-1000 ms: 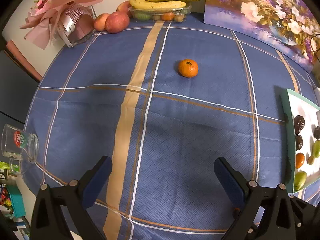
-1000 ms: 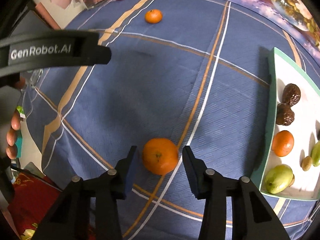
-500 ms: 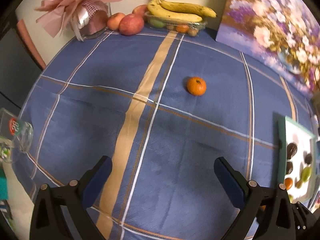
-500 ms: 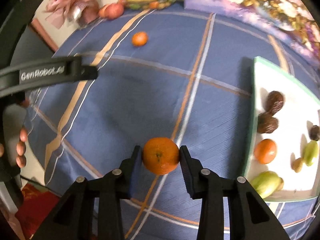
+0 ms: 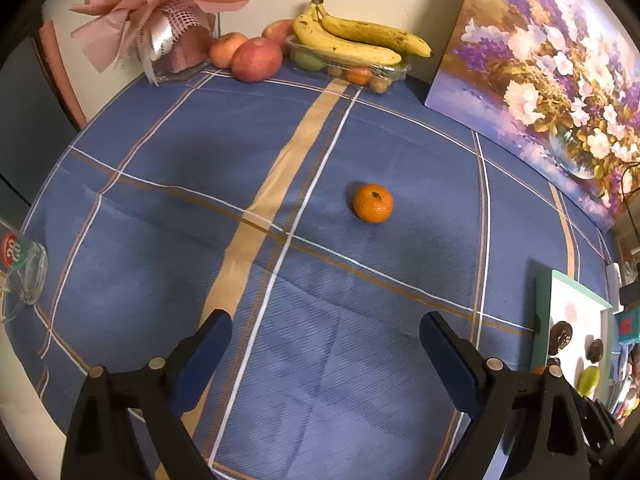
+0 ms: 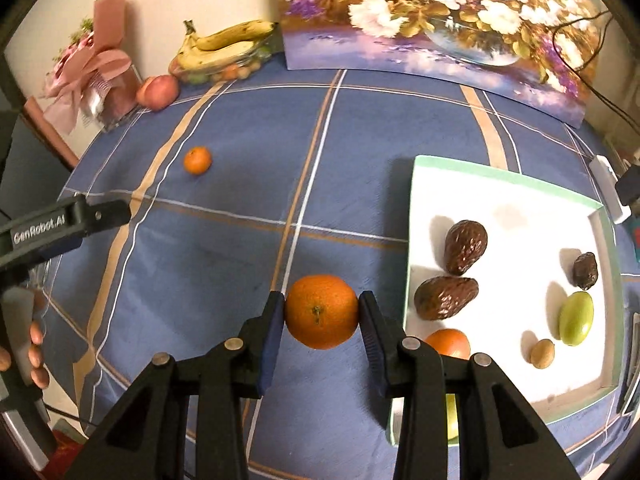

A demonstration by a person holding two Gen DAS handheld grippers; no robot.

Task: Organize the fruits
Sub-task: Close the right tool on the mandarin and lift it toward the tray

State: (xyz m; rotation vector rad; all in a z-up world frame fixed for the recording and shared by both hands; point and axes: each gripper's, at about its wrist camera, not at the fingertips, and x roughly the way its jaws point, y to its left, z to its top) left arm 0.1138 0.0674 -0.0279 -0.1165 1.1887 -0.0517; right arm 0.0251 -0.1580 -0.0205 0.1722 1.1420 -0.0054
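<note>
Two loose mandarins: one (image 6: 321,311) in right gripper (image 6: 321,320), one (image 5: 372,203) on tablecloth (image 5: 160,208).

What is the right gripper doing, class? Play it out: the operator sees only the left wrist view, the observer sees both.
Observer: The right gripper has just been closing its jaws and is now shut on a tangerine.
Operator: Is the near end of the tray free? I see only a strip of it.
Observer: No. An orange fruit lies at its near left corner, partly behind the gripper's right finger.
Operator: And the far end?
Observer: Bare white beyond the two dark wrinkled fruits.
</note>
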